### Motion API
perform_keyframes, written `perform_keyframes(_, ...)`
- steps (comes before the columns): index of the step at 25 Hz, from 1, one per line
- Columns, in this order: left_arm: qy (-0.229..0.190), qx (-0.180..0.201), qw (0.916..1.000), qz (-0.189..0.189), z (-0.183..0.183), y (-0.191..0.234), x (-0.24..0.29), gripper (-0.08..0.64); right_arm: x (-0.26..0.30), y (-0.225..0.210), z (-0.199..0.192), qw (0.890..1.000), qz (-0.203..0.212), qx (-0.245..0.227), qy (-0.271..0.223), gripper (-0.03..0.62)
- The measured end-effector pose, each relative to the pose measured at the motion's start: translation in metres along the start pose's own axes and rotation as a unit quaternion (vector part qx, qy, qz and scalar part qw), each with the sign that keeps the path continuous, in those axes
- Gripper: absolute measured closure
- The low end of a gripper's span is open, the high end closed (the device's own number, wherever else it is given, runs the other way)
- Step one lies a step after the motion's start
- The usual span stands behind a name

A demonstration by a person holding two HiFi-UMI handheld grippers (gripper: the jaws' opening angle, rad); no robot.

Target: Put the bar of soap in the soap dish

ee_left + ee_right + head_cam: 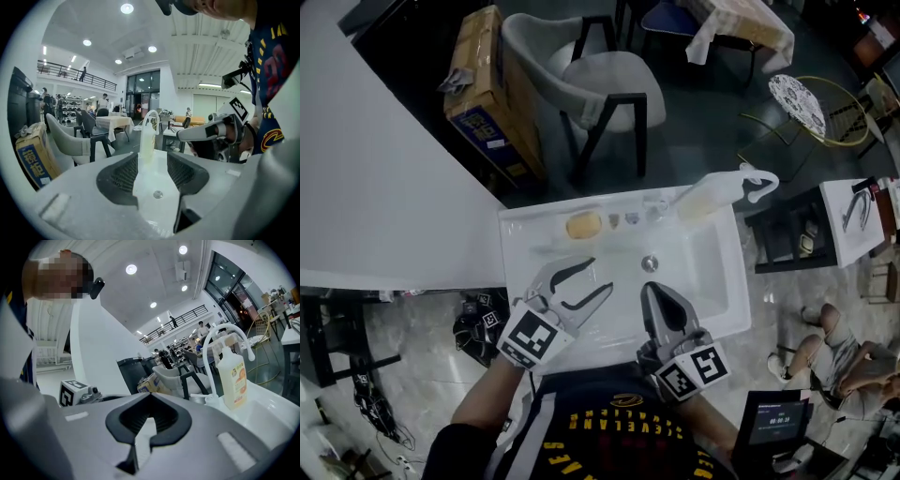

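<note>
A yellowish bar of soap (583, 225) lies on the back ledge of the white sink (717, 281), left of the drain (650, 263). I cannot make out a soap dish for certain. My left gripper (602, 274) hangs open over the left part of the basin, just short of the soap, with nothing between its fingers. In the left gripper view the left gripper (152, 171) frames the drain (158, 194). My right gripper (649, 287) is shut and empty over the basin near the drain. In the right gripper view the right gripper (150, 397) has its tips touching.
A soap bottle (708, 197) and a white faucet (759, 183) stand at the sink's back right corner. Small items (623, 219) sit on the back ledge. Behind the sink are a cardboard box (492, 94) and a chair (591, 84). A white wall (384, 187) runs along the left.
</note>
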State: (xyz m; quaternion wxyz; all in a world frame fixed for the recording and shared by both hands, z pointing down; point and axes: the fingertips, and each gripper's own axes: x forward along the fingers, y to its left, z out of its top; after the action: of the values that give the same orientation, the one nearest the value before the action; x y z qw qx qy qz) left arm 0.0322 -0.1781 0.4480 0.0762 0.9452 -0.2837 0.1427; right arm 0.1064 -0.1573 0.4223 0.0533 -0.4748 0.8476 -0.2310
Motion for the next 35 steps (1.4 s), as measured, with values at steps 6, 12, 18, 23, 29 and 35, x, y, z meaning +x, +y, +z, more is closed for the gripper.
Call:
perform_keyframes(6, -0.066, -0.098, 0.9912, 0.060, 0.014, -0.006, -0.024, 0.360, -0.001, 0.009, 0.007, 1.000, 0.009, -0.015, -0.011, 0.589)
perform_keyframes(12, -0.095, -0.101, 0.9874, 0.075, 0.025, -0.019, -0.041, 0.362, -0.004, 0.022, 0.015, 0.999, 0.018, -0.027, -0.027, 0.589)
perform_keyframes(18, -0.117, -0.097, 0.9854, 0.077, 0.039, -0.031, -0.055, 0.362, -0.011, 0.038, 0.024, 0.997, 0.028, -0.051, -0.042, 0.591)
perform_keyframes(23, -0.121, -0.113, 0.9839, 0.068, 0.043, -0.038, -0.060, 0.362, -0.016, 0.046, 0.030, 0.996, 0.029, -0.066, -0.048, 0.589)
perform_keyframes(29, -0.131, -0.119, 0.9826, 0.055, 0.044, -0.043, -0.065, 0.362, -0.021, 0.054, 0.030, 0.995, 0.030, -0.078, -0.052, 0.591)
perform_keyframes(35, -0.132, -0.116, 0.9831, 0.050, 0.044, -0.046, -0.067, 0.362, -0.027, 0.057, 0.029, 0.995, 0.027, -0.085, -0.052, 0.591)
